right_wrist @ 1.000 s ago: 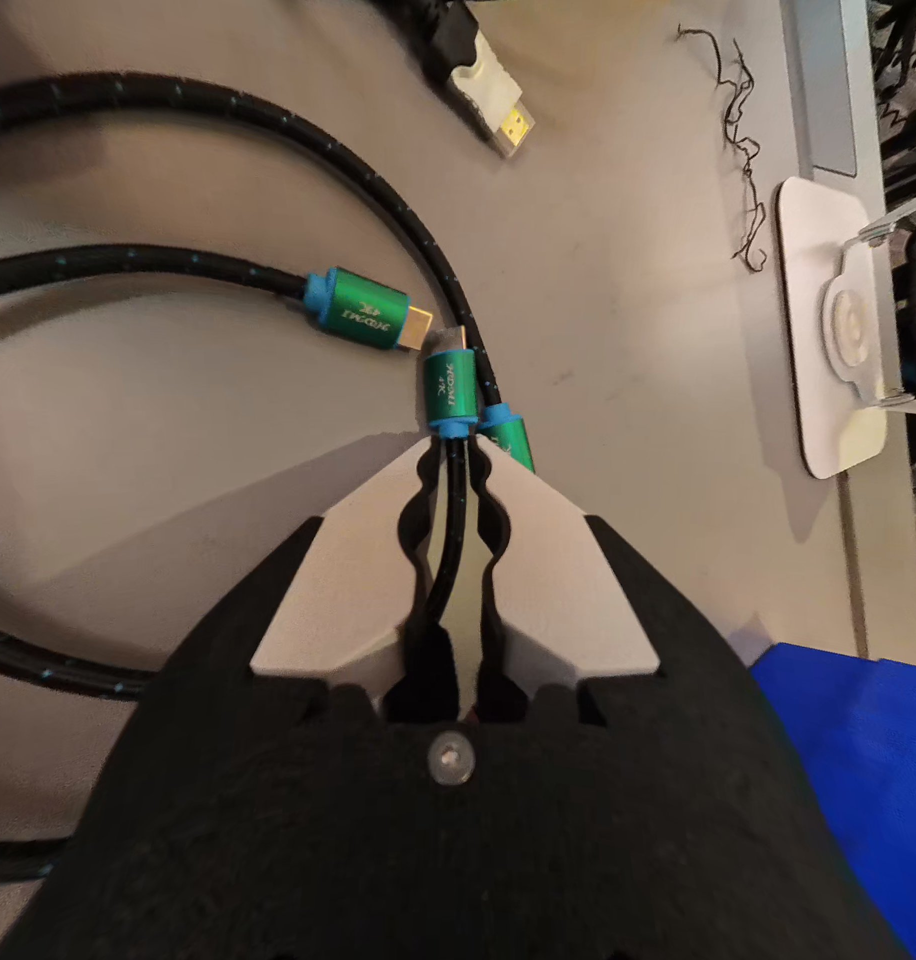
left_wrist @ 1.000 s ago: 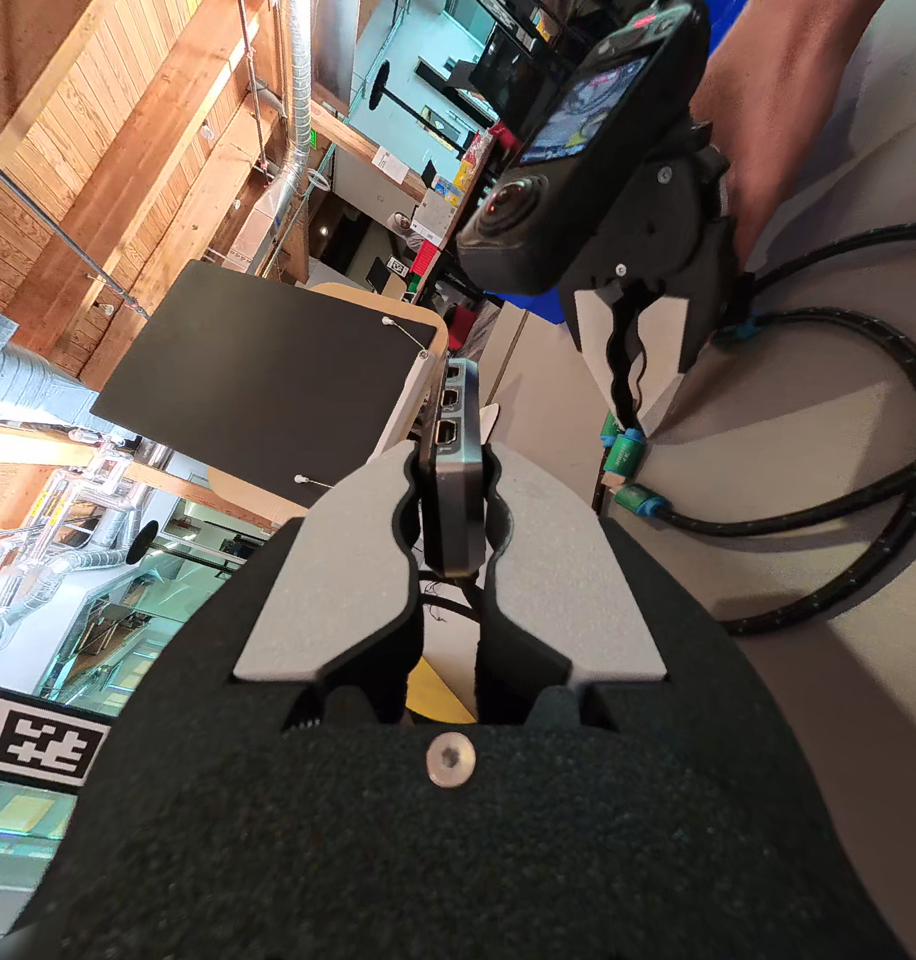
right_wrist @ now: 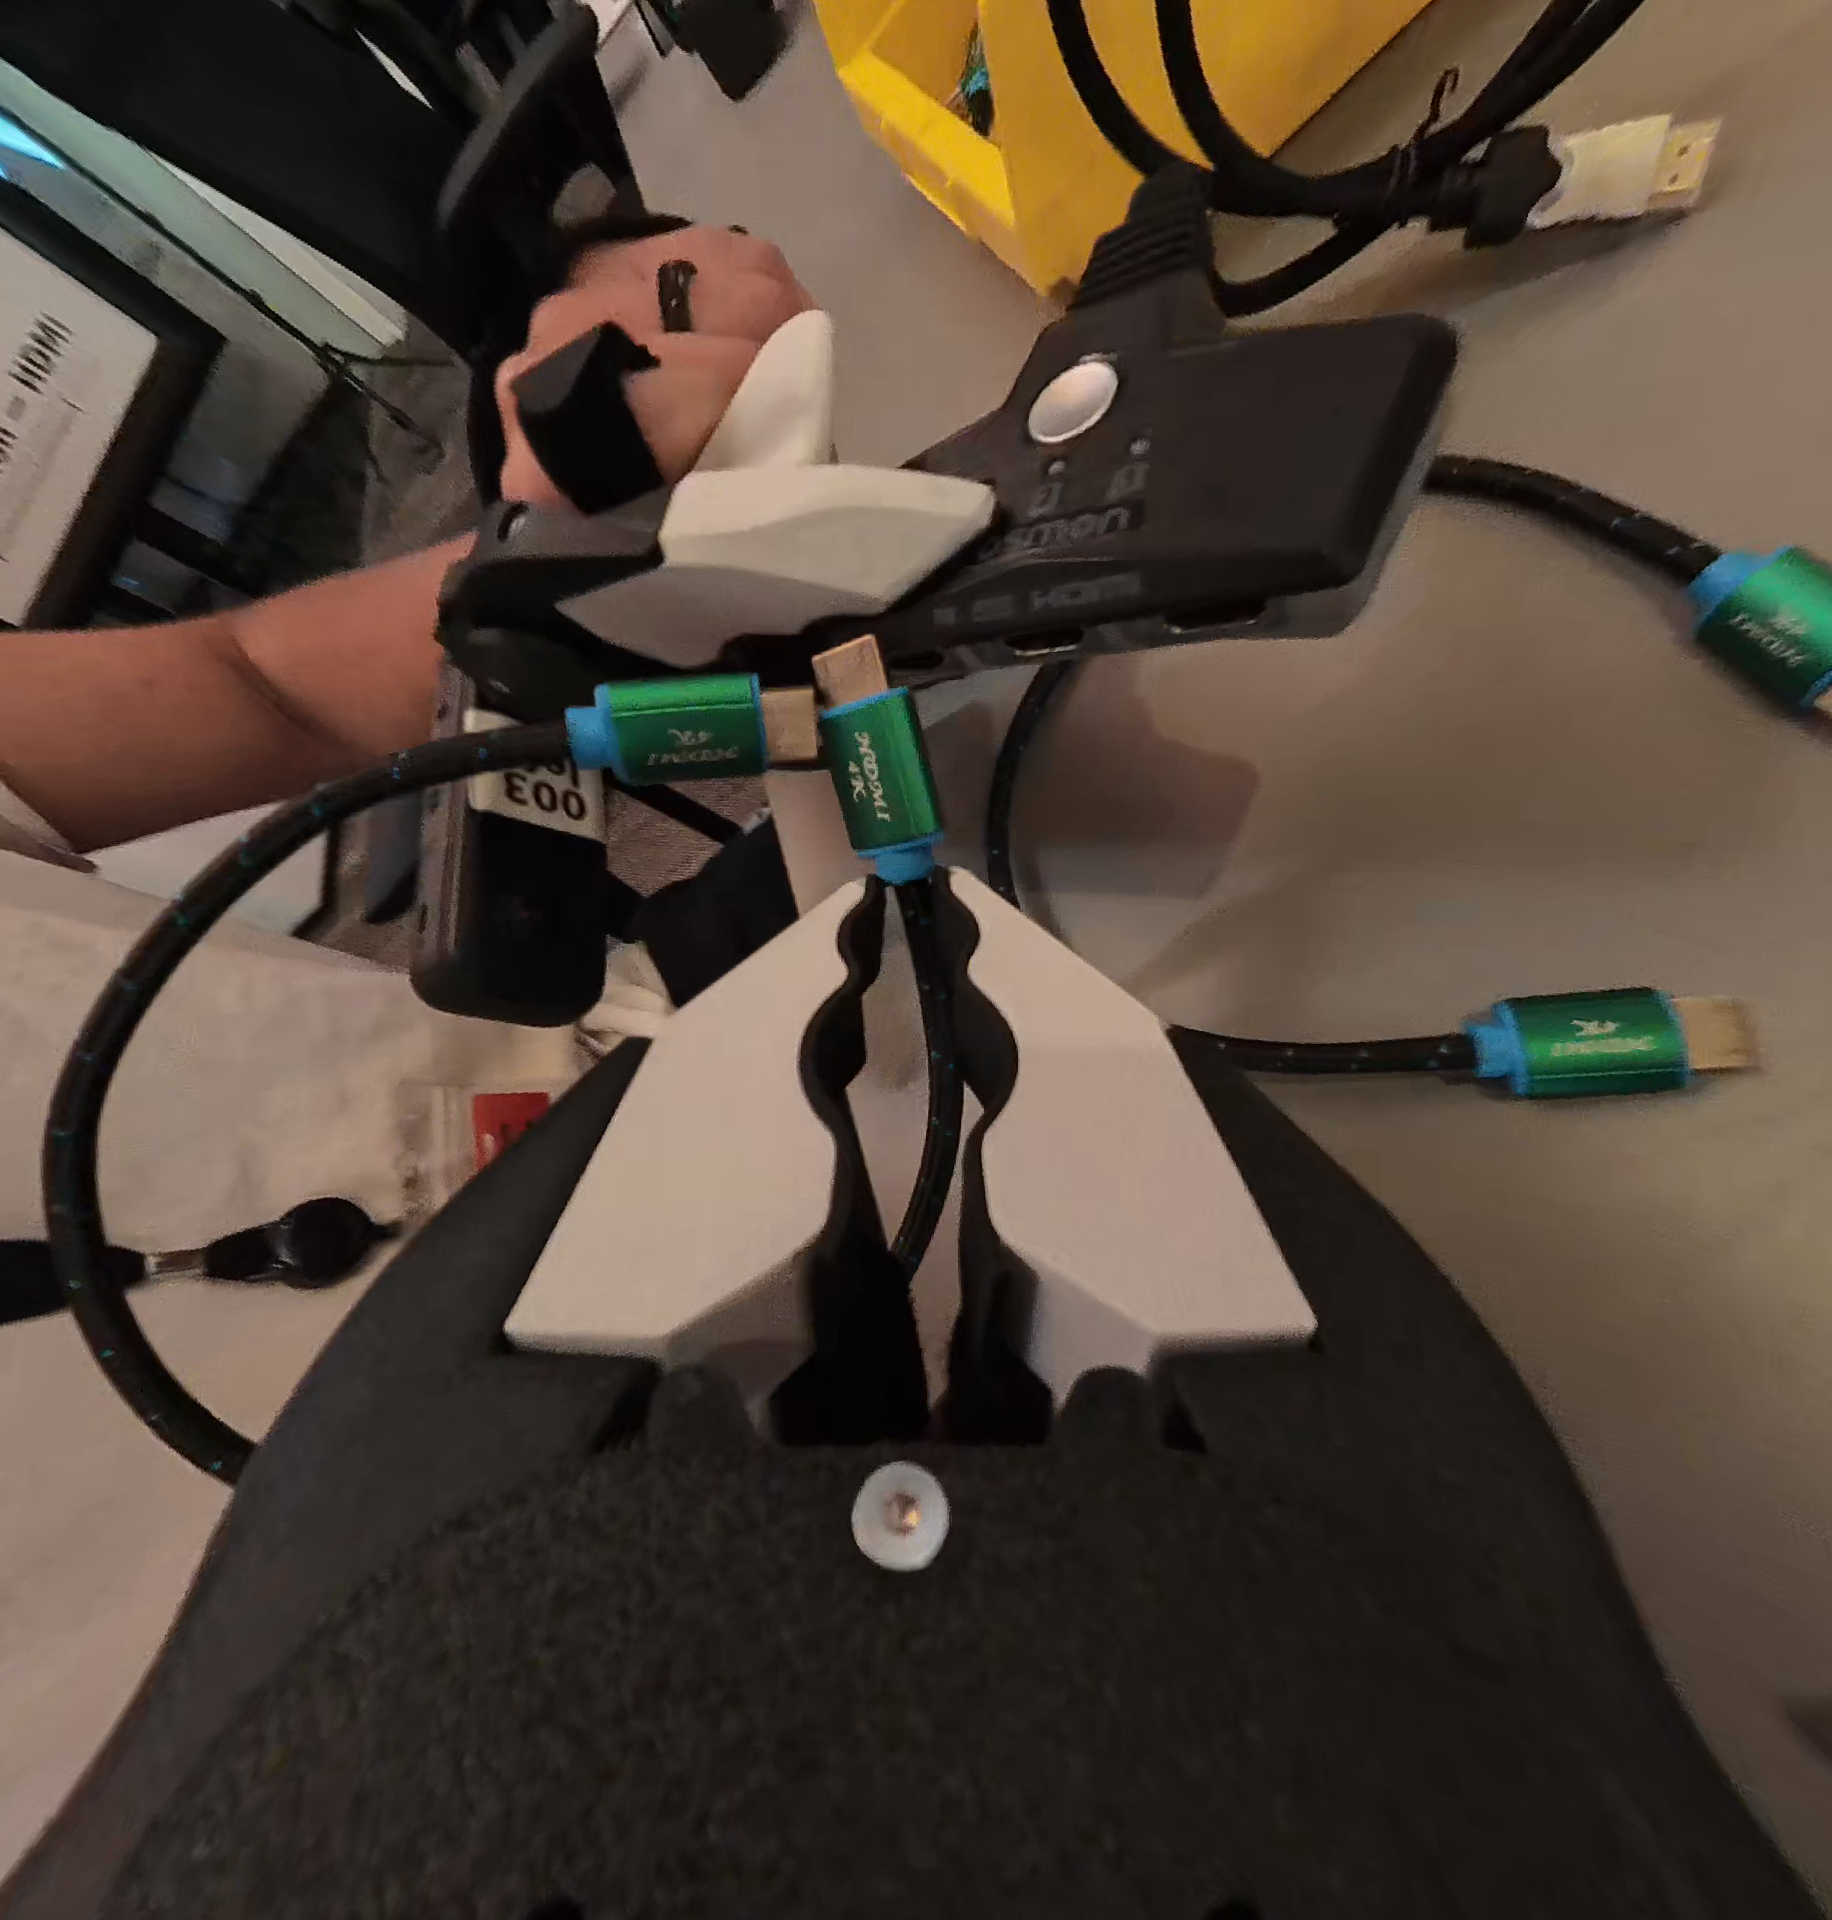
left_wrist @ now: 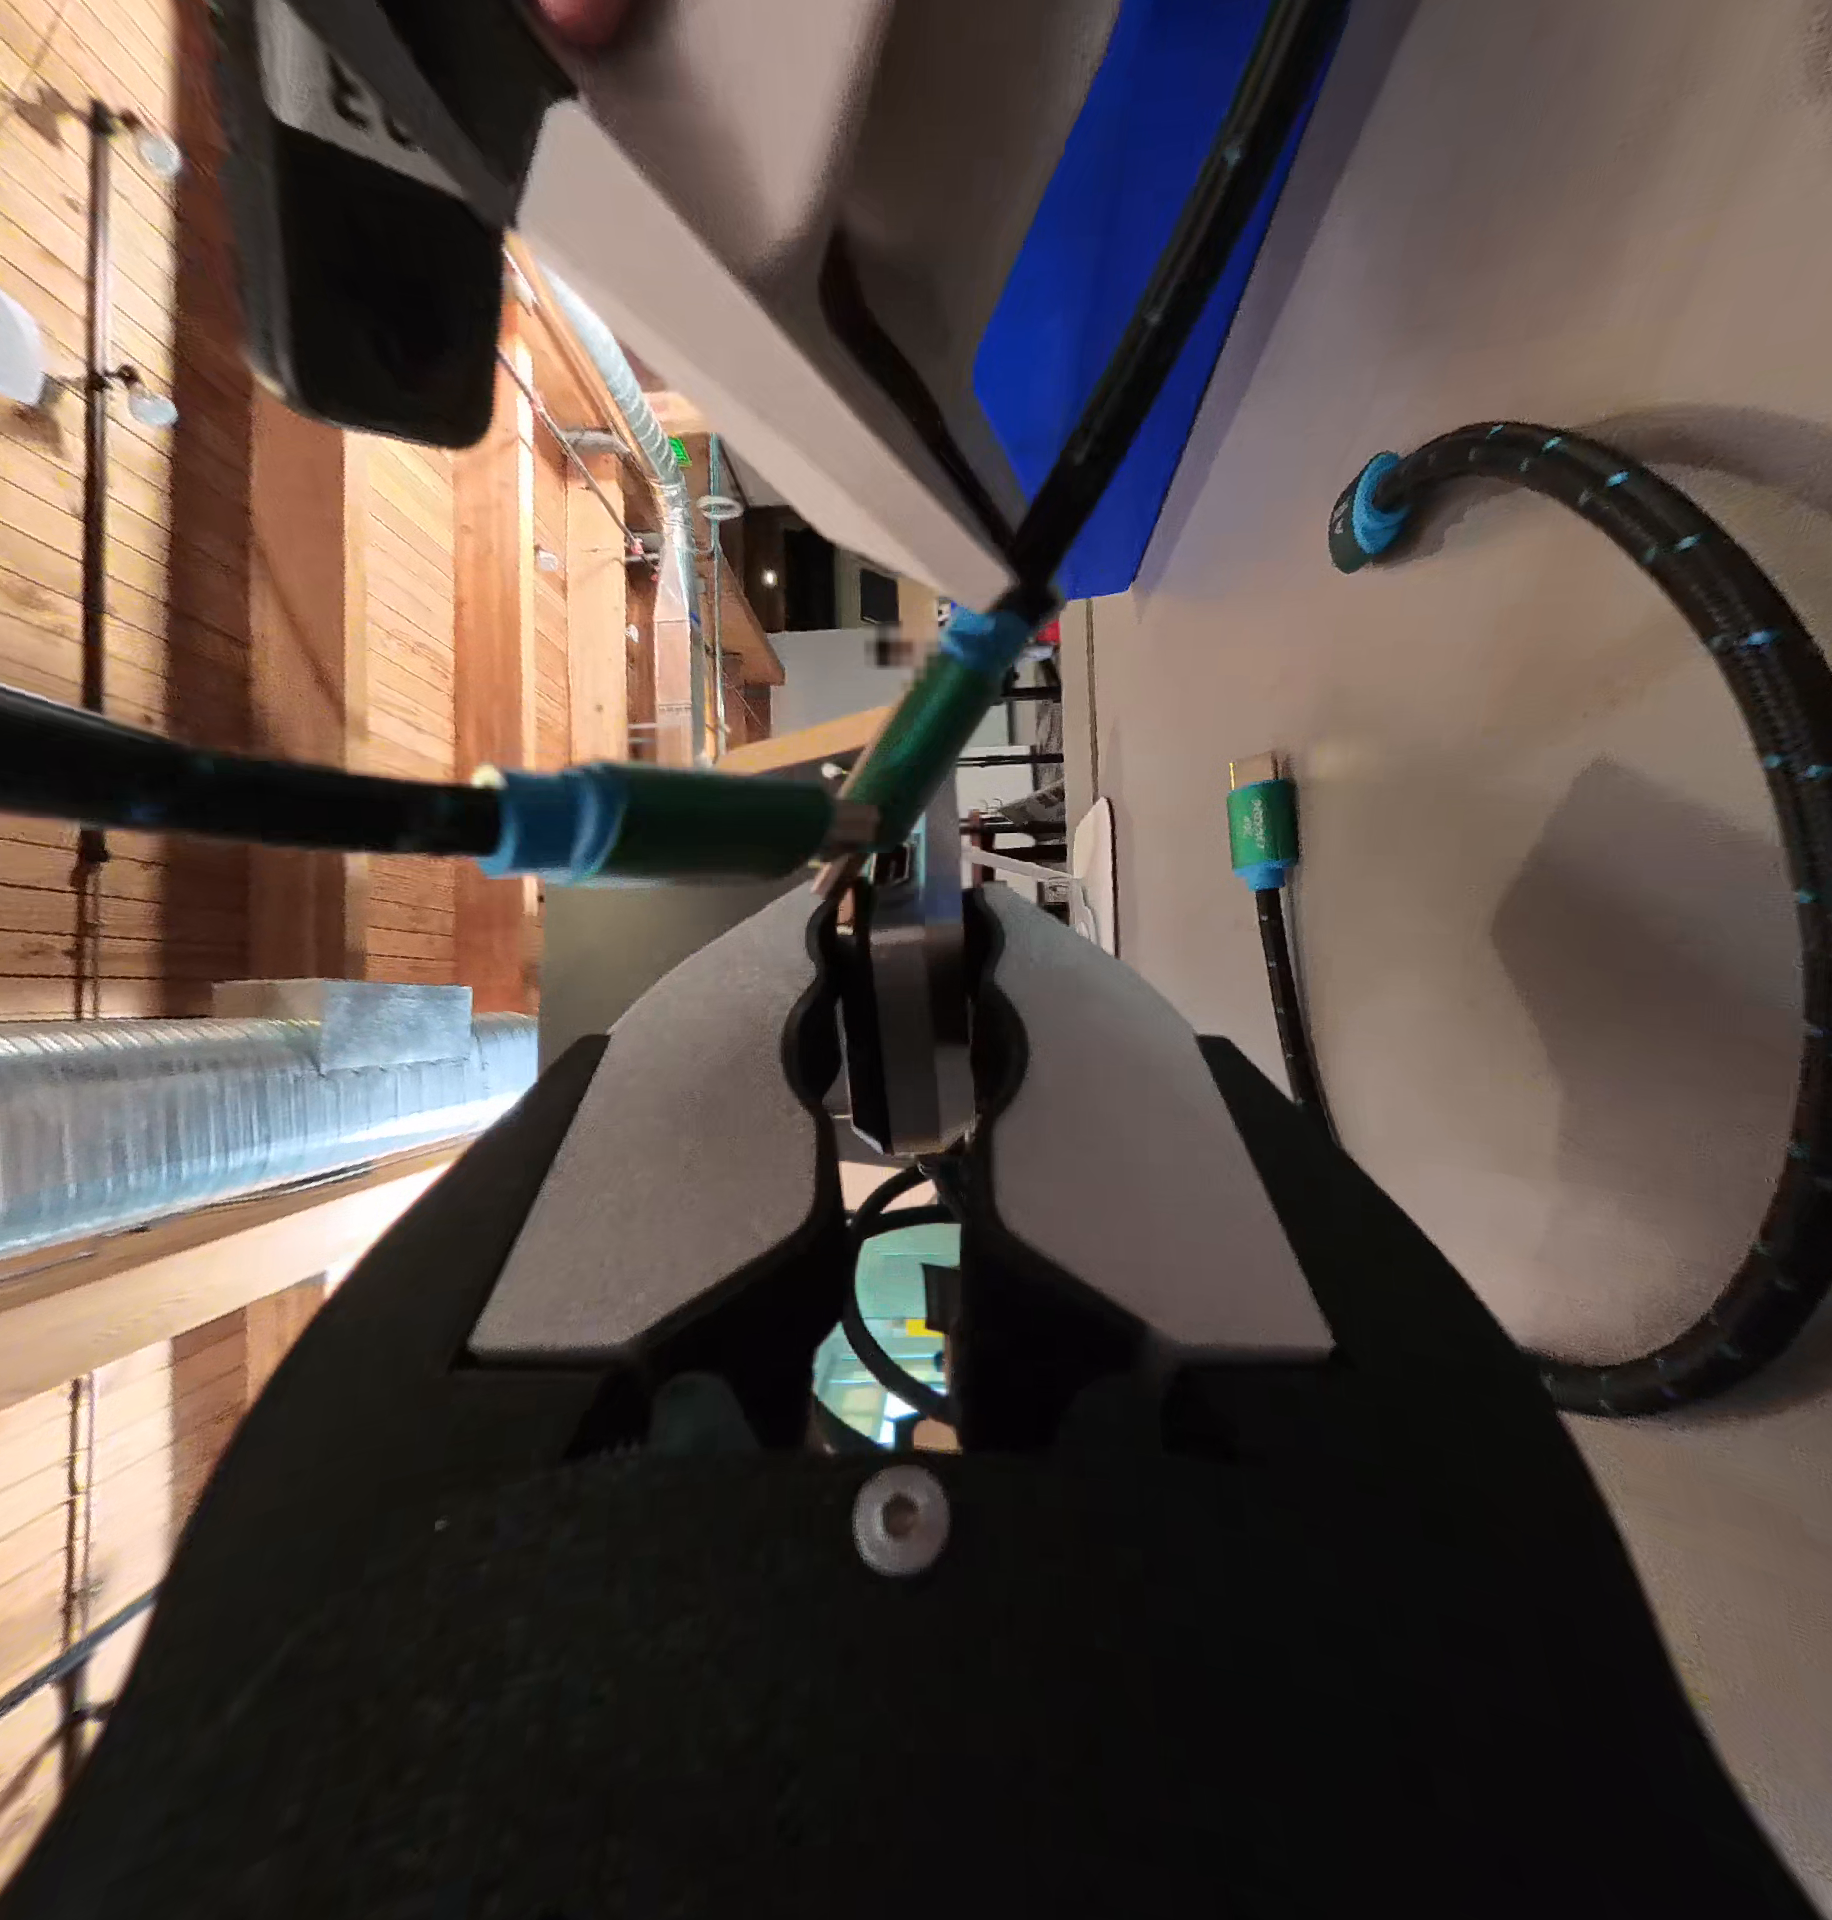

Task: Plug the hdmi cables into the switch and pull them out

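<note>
Left wrist view: left gripper (left_wrist: pixel 896 914) is clamped on the dark HDMI switch (left_wrist: pixel 896 1029), held edge-on between the grey fingers (left_wrist: pixel 683 1091), lifted off the grey table (left_wrist: pixel 1514 935). Right gripper (left_wrist: pixel 787 312) comes in from the top, blurred, with a braided cable pinched at its tips. Its green plug (left_wrist: pixel 917 727) slants down toward the switch's port edge — tip just at the switch; seated or not, can't tell. A second green plug (left_wrist: pixel 714 821) hangs in from the left on its black cable, its metal tip meeting the first plug's tip. Two more green plugs lie on the table: one flat (left_wrist: pixel 1260 826), one farther off (left_wrist: pixel 1359 520) at the end of a cable loop. Blue object (left_wrist: pixel 1099 312) behind the right gripper.

Right wrist view: right gripper (right_wrist: pixel 912 883) is closed on the black braided cable (right_wrist: pixel 938 1039), just behind the blue collar of the green plug (right_wrist: pixel 881 774). The plug sticks up past the fingertips, its metal end right at the switch's row of ports — not clearly in a port. The switch (right_wrist: pixel 1255 447) is held above the table by the left gripper (right_wrist: pixel 985 509), with a person's hand (right_wrist: pixel 663 353) on the grip. The second green plug (right_wrist: pixel 683 732) lies crosswise, touching the held plug. Two loose green plugs on the table at right: one (right_wrist: pixel 1577 1039) near, one (right_wrist: pixel 1785 634) farther. Yellow bin (right_wrist: pixel 1047 125) and a white-and-gold plug (right_wrist: pixel 1608 171) at the top.
</note>
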The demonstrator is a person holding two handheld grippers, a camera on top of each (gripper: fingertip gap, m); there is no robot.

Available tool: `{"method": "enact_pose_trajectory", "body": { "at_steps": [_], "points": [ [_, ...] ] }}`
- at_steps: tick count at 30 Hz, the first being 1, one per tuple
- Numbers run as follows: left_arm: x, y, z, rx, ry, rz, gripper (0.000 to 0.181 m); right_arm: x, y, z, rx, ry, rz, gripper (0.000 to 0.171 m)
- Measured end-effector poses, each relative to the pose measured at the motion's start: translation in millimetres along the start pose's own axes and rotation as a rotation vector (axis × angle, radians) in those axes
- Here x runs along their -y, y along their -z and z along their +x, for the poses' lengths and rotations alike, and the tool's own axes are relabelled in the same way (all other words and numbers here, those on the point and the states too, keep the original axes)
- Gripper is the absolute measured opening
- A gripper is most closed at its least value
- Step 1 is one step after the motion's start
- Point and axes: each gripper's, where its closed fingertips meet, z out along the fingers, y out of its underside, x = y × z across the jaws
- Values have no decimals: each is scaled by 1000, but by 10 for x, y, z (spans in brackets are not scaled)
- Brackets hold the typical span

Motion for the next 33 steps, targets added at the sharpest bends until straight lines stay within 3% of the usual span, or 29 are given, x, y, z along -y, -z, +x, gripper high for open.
{"method": "enact_pose_trajectory", "body": {
  "at_steps": [12, 20, 28, 33],
  "points": [
    [-11, 23, 33, -7, -48, -18, 21, -92, -108, 62, 11, -112, -75, 9],
    [36, 30, 180, -51, -212, 12, 21, -235, -151, 130, -63, -156, -175, 9],
    [104, 44, 360, -108, -318, 21, 21, -398, -153, 165, -114, -167, -426, 9],
    [205, 79, 472, -138, -362, 40, 20, -576, -215, 126, 4, -271, -573, 7]
  ]
}}
